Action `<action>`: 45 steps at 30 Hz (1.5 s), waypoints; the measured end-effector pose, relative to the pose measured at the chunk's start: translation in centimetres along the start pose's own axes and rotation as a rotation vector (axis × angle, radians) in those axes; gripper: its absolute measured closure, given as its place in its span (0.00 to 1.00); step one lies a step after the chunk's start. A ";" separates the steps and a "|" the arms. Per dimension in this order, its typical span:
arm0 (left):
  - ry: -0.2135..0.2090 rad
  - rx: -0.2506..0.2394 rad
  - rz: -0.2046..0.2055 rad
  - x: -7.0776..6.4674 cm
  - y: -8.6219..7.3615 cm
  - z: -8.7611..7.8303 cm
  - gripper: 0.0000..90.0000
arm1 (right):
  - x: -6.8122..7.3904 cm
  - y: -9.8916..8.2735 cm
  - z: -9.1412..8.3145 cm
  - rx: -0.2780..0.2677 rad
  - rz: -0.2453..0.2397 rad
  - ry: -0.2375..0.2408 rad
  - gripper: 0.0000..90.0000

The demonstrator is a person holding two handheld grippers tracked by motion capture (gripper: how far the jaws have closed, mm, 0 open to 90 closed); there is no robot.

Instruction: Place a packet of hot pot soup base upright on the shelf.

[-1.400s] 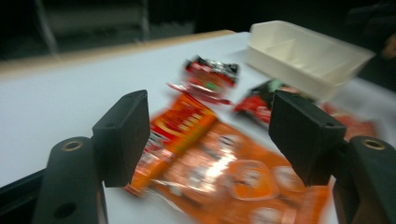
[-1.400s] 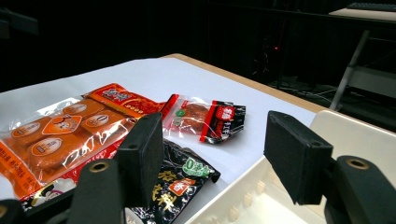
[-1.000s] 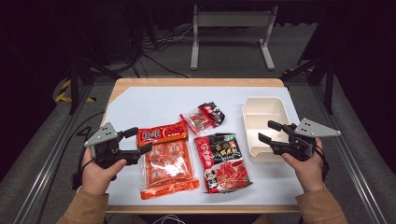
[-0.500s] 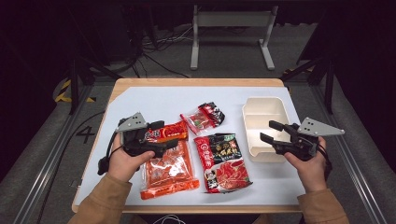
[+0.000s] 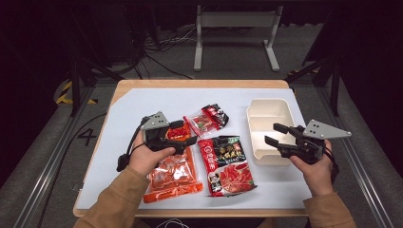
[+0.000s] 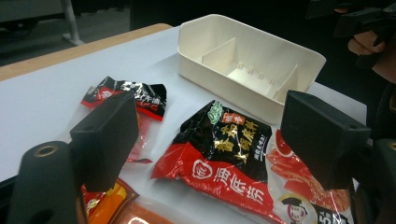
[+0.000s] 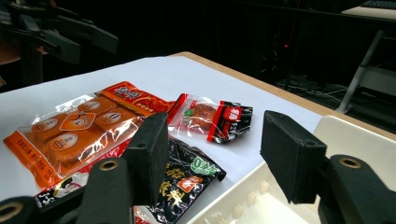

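Observation:
My left gripper (image 5: 189,132) hovers open over the small orange packet (image 5: 179,135) at the top of the big orange packet (image 5: 173,175). Its jaws have just been closing a little, with nothing gripped between them. In the left gripper view the gripper (image 6: 212,140) faces the black-and-red packet (image 6: 219,154), with the small red-and-black packet (image 6: 126,95) beyond. My right gripper (image 5: 274,134) stands open over the near end of the cream divided tray (image 5: 266,114). The right gripper view has the gripper (image 7: 219,156) spread wide above the tray's rim (image 7: 355,135).
The black-and-red packet (image 5: 227,164) lies between the orange packets and the tray. The small red-and-black packet (image 5: 206,118) sits behind it. Everything rests on a white sheet on a wooden table (image 5: 199,83). A metal stand (image 5: 233,28) is on the floor beyond.
My left gripper has moved right from the table's left edge to above the orange packets. The right gripper has stayed by the tray.

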State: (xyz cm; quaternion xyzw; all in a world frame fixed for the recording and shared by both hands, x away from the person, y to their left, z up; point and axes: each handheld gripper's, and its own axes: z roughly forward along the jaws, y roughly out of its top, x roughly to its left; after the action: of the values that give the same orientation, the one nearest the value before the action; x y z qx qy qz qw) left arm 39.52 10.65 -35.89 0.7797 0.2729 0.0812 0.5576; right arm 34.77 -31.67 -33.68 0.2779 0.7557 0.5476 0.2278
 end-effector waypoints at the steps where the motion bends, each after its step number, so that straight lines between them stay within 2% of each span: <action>1: -0.002 0.006 -0.002 0.0 0.0 0.3 0.25 | 0.0 0.0 0.0 0.001 -0.001 0.000 0.47; 6: -0.005 0.057 -0.010 0.4 -0.2 1.7 0.26 | 0.0 0.0 -0.1 0.006 0.003 0.007 0.48; 10: -0.016 0.063 -0.046 0.8 -0.8 3.0 0.27 | 0.0 0.0 -0.1 0.008 0.003 0.011 0.48; 14: -0.023 0.079 -0.053 1.0 -1.4 4.0 0.30 | 0.0 0.1 -0.2 0.007 0.002 0.011 0.49; 17: -0.027 0.127 -0.069 1.1 -2.2 5.6 0.30 | 0.0 0.0 -0.1 0.010 0.006 0.011 0.49; 19: -0.025 0.157 -0.077 1.2 -2.5 6.3 0.30 | 0.0 0.0 -0.1 0.012 0.003 0.014 0.49; 24: 0.005 0.174 -0.091 1.7 -3.1 7.7 0.28 | 0.0 0.0 -0.1 0.011 0.003 0.016 0.49; 29: 0.009 0.209 -0.091 1.9 -3.6 8.5 0.29 | 0.0 0.0 -0.1 0.012 0.003 0.008 0.48; 31: 0.005 0.200 -0.102 2.1 -3.9 8.8 0.29 | 0.0 0.0 -0.2 0.012 0.001 0.005 0.49; 34: 0.001 0.221 -0.126 2.3 -3.9 8.9 0.33 | 0.0 0.0 -0.1 0.013 -0.011 0.001 0.50; 37: -0.005 0.229 -0.130 2.3 -3.9 9.0 0.36 | 0.1 -0.1 0.1 0.022 -0.010 0.000 0.51; 38: -0.004 0.261 -0.131 2.2 -3.9 9.2 0.36 | 0.2 -0.1 0.2 0.033 -0.003 0.000 0.52; 40: -0.007 0.266 -0.131 2.1 -3.9 9.3 0.37 | 0.2 -0.1 0.3 0.039 -0.009 -0.002 0.52; 45: -0.012 0.321 -0.134 2.1 -3.8 9.8 0.40 | 0.5 -0.2 0.7 0.057 -0.029 0.007 0.56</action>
State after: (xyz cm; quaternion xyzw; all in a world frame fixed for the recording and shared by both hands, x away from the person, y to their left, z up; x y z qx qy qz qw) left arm 44.24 4.57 -43.35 0.8393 0.3304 -0.0053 0.4317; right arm 34.82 -30.93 -34.04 0.2715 0.7758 0.5232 0.2253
